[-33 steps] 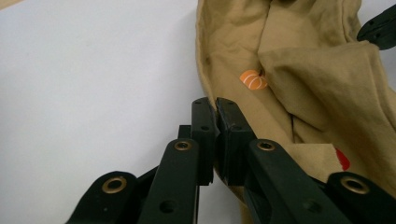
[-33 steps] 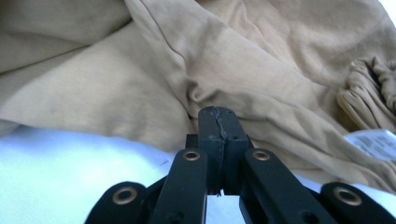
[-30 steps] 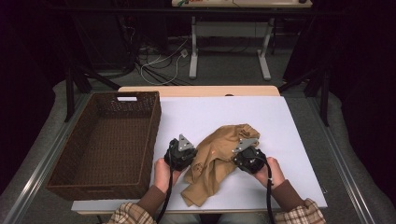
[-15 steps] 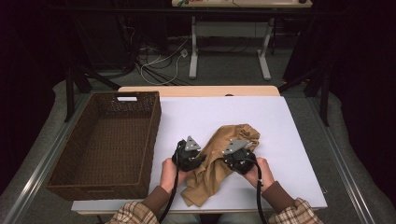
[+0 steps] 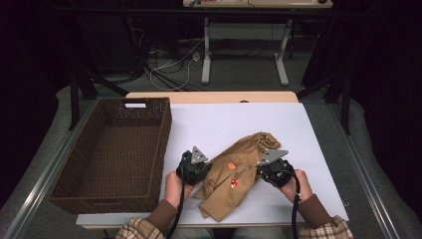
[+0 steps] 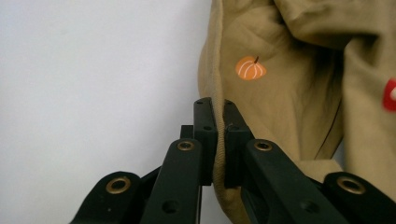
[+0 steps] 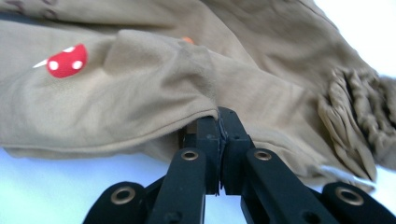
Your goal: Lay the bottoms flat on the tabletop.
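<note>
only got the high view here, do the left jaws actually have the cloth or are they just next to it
Observer: The left gripper is shut on the tan garment, pinching its seamed edge.
Operator: and the right one
Observer: The right gripper looks shut too, jaws closed at a fold of the garment's edge.
Operator: what are those coloured dots on it
Observer: Small prints: an orange pumpkin and a red mushroom with white spots.

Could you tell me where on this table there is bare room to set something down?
The white tabletop is bare between the wicker basket and the tan garment, and along the far edge. The basket interior looks free too. The near middle is crowded, both tools gripping the garment.
</note>
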Available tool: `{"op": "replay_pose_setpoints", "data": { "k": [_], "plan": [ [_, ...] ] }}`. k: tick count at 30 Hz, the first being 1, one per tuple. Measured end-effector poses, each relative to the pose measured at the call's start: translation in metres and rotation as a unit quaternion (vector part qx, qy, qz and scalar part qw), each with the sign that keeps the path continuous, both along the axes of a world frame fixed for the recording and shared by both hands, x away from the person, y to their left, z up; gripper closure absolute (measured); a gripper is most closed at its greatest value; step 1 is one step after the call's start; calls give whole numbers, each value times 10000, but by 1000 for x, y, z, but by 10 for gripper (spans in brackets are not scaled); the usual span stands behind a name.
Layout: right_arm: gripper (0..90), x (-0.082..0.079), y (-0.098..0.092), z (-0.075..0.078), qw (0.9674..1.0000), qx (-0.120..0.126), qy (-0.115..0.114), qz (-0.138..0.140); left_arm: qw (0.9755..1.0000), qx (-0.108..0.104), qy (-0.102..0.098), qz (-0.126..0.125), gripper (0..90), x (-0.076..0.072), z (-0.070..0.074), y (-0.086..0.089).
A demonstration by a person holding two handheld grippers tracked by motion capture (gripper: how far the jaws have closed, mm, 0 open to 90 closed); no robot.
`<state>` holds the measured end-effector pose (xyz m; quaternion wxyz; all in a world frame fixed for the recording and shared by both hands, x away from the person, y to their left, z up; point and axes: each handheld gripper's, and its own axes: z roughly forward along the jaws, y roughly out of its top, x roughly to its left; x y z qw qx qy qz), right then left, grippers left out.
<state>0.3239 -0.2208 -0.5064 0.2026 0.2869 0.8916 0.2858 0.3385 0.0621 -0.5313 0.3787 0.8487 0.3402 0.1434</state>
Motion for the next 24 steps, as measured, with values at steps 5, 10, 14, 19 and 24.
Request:
{"op": "replay_pose_setpoints", "data": {
  "k": [5, 10, 14, 19, 24],
  "plan": [
    [888, -2, -15, -2, 9999, -54, 67, -150, 9999, 102, -25, -70, 876, -6, 2, -1],
    [851, -2, -26, -5, 9992, -141, 289, -253, 9998, 153, 34, -112, 806, -2, 1, -3],
    [732, -1, -31, -2, 9985, -111, 379, -372, 9998, 183, -42, -74, 627, 3, 4, -7],
    [603, 0, -39, 4, 9975, 111, 446, -543, 9998, 187, -107, 18, 468, 10, 10, -12],
    [546, 1, -42, 12, 9963, 207, 441, -709, 9996, 262, -45, 15, 429, 19, 10, -23]
  ]
}}
